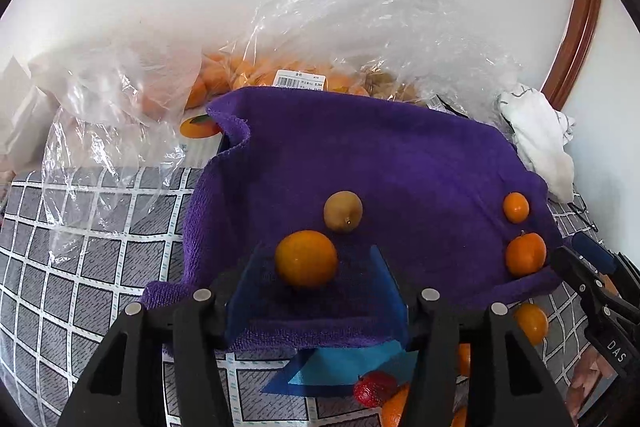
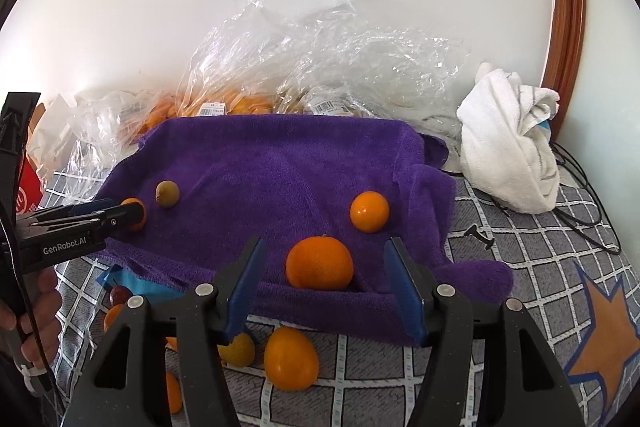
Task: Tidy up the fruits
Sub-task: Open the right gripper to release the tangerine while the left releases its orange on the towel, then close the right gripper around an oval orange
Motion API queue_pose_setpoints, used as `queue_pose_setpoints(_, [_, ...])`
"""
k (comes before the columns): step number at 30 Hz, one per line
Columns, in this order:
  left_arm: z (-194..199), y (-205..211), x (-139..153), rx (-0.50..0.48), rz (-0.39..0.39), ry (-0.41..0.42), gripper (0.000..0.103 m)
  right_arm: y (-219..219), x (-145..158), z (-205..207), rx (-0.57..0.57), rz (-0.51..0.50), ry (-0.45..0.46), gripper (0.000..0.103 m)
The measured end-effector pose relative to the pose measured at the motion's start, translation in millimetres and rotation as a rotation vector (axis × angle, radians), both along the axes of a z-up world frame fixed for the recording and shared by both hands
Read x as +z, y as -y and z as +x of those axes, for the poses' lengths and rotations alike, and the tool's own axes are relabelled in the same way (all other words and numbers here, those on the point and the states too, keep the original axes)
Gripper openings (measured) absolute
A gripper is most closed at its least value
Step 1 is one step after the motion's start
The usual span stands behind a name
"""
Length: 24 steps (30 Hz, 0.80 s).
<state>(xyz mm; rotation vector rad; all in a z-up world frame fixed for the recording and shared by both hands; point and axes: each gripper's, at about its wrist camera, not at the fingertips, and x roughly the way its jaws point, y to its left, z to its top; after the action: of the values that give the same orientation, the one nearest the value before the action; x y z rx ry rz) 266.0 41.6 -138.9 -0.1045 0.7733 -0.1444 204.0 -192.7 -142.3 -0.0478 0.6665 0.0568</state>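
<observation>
Lying stem-end toward the camera, the kiwi [image 1: 343,211] sits beyond both grippers' released jaws.

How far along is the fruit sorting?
Done: four fruits sit on the purple towel, a kiwi among them. In hand: nothing gripped; the left tongs and right tongs each gape around an orange. Left: loose fruit lies on the checked cloth.

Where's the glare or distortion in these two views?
Left wrist: fisheye bends the checked cloth; plastic bags glint; wall washed out. Right wrist: same curvature, door frame bowed, glare spot on the small orange; fruit sharp in both.
</observation>
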Motion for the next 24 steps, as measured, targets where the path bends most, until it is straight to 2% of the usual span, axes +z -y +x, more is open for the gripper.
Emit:
queue_pose_setpoints(4, [-11, 3, 7, 0.006, 0.010, 0.009, 0.054, 2, 10, -17, -0.030, -0.023, 0.017, 0.061])
queue_pose_setpoints(11, [-52, -2, 15, 0.026, 0.015, 0.023, 0.054, 5, 15, -35, -0.016, -0.036, -0.037, 0.061])
queue_pose_setpoints(19, [-86, -30, 0, 0.081, 0.015, -0.035, 0.054, 5, -3, -52, 0.001, -0.020, -0.099, 0.061])
queue_pose_setpoints(24, [-100, -45, -14, 0.089, 0.023, -0.062, 0.054, 5, -23, -56, 0.023, 0.011, -0.145, 0.054])
